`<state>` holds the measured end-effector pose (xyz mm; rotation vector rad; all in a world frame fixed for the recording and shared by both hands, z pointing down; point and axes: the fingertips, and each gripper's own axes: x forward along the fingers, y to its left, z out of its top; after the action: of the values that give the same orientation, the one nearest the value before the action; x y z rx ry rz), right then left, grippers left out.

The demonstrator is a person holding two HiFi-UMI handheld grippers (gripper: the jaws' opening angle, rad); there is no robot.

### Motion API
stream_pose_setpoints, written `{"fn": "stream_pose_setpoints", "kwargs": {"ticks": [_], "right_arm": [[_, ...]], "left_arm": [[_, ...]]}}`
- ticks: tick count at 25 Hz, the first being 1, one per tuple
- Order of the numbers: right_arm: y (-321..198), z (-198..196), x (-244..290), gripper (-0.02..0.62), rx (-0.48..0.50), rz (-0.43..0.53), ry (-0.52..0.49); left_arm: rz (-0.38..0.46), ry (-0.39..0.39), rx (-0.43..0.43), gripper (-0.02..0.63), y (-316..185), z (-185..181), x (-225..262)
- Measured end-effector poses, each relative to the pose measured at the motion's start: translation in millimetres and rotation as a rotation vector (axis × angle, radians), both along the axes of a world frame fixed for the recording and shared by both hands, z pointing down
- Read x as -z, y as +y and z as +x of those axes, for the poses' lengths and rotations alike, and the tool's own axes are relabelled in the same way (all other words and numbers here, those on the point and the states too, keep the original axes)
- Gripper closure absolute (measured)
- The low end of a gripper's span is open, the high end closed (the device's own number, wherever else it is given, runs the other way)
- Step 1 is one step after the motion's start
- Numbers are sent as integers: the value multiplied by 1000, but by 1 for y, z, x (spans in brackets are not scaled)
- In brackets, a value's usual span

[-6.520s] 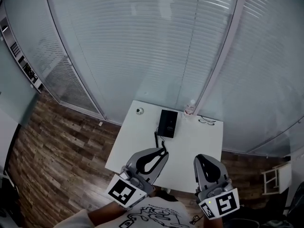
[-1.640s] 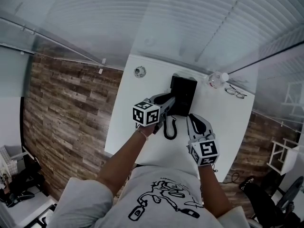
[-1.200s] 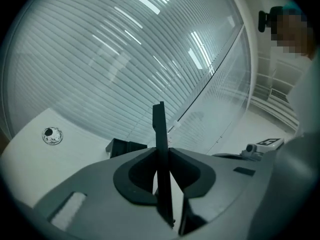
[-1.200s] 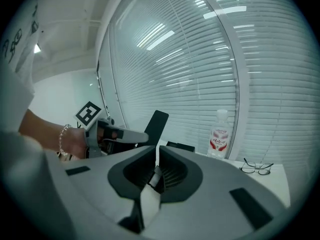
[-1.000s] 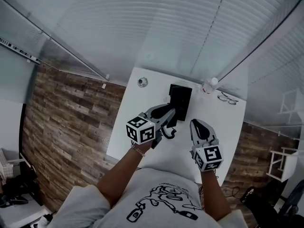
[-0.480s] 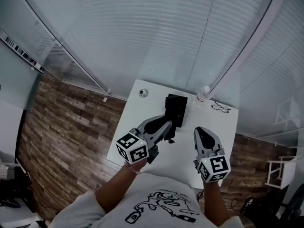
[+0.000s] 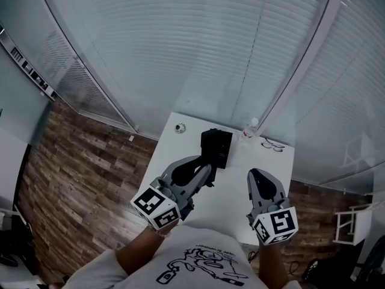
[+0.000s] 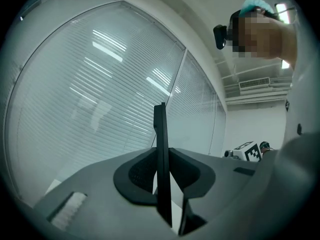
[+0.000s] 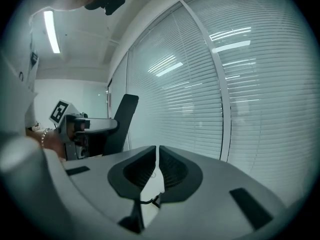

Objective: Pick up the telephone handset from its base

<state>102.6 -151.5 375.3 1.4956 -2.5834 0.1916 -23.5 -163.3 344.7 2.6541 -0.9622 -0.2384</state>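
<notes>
Your left gripper (image 7: 203,172) clamps the thin black plastic telephone handset (image 8: 160,129), clear of its black rectangular base (image 7: 216,148); your right gripper (image 9: 156,156) is closed, empty.

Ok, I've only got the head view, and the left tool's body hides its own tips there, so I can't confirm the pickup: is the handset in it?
Observer: Yes. In the left gripper view the handset shows edge-on as a thin black slab, upright and clamped between the pads of the left tool.
Operator: And the other one, is it gripping anything?
Observer: No. In the right gripper view the pads of the right tool stand almost together with nothing between them; only a sliver of white shows through the gap.
</notes>
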Motion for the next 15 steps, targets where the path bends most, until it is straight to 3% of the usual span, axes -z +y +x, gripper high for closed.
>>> {"fn": "stream_pose_setpoints", "kwargs": {"ticks": [8, 15], "right_arm": [[29, -4, 38, 578, 18, 64, 19], [44, -7, 64, 578, 26, 101, 20]], "left_arm": [[94, -31, 45, 537, 32, -11, 30], [140, -50, 34, 537, 48, -13, 51]]}}
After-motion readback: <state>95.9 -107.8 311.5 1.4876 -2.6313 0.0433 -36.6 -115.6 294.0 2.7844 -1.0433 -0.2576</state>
